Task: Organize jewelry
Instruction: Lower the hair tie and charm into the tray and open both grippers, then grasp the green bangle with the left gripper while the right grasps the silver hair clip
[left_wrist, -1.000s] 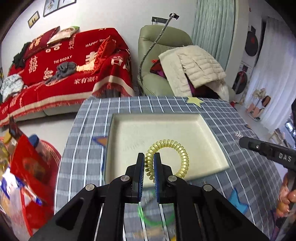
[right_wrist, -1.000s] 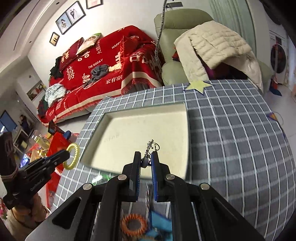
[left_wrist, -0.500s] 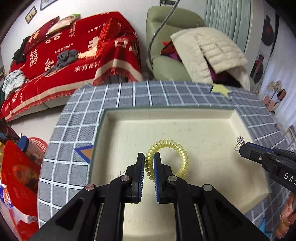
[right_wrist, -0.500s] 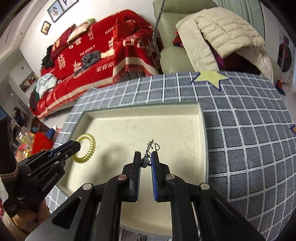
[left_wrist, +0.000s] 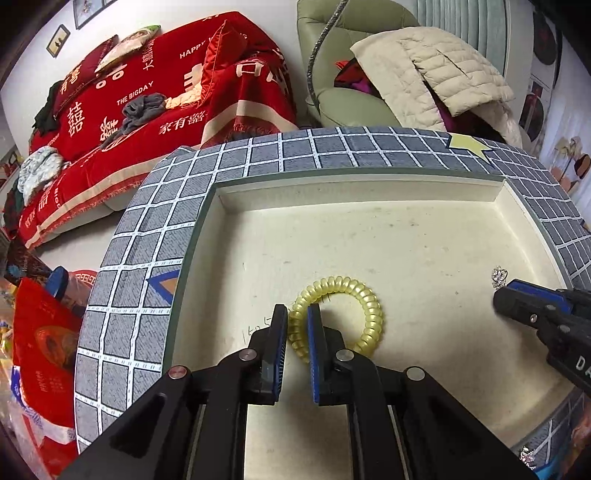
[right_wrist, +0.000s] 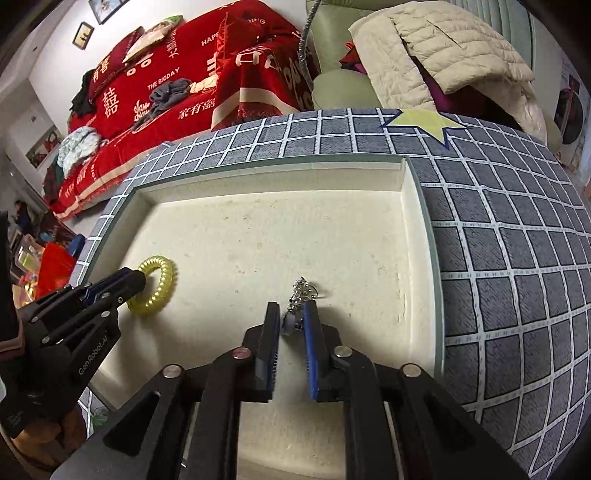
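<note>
A cream tray (left_wrist: 369, 177) lies on the grey checked table. My left gripper (left_wrist: 296, 314) is shut on a yellow spiral hair tie (left_wrist: 369, 299), low over the tray's near left floor. In the right wrist view the same hair tie (right_wrist: 162, 291) shows at the left gripper's tip (right_wrist: 142, 275). My right gripper (right_wrist: 291, 314) hangs low over the tray (right_wrist: 258, 166), right of middle. Its jaws are opening, and a small silver jewelry piece (right_wrist: 303, 290) sits loose between them. The left wrist view shows that piece (left_wrist: 499, 277) at the right gripper's tip (left_wrist: 506, 295).
The checked cloth (right_wrist: 517, 258) carries a yellow star patch (right_wrist: 421, 122) behind the tray. Beyond the table stand a red-covered sofa (left_wrist: 147, 99) and a green armchair with a beige jacket (left_wrist: 436, 74). Red bags (left_wrist: 40, 350) sit on the floor at left.
Both grippers came forward and down from the table's near edge into the tray. The right jaws have spread apart around the silver piece. The left jaws stay clamped on the hair tie.
</note>
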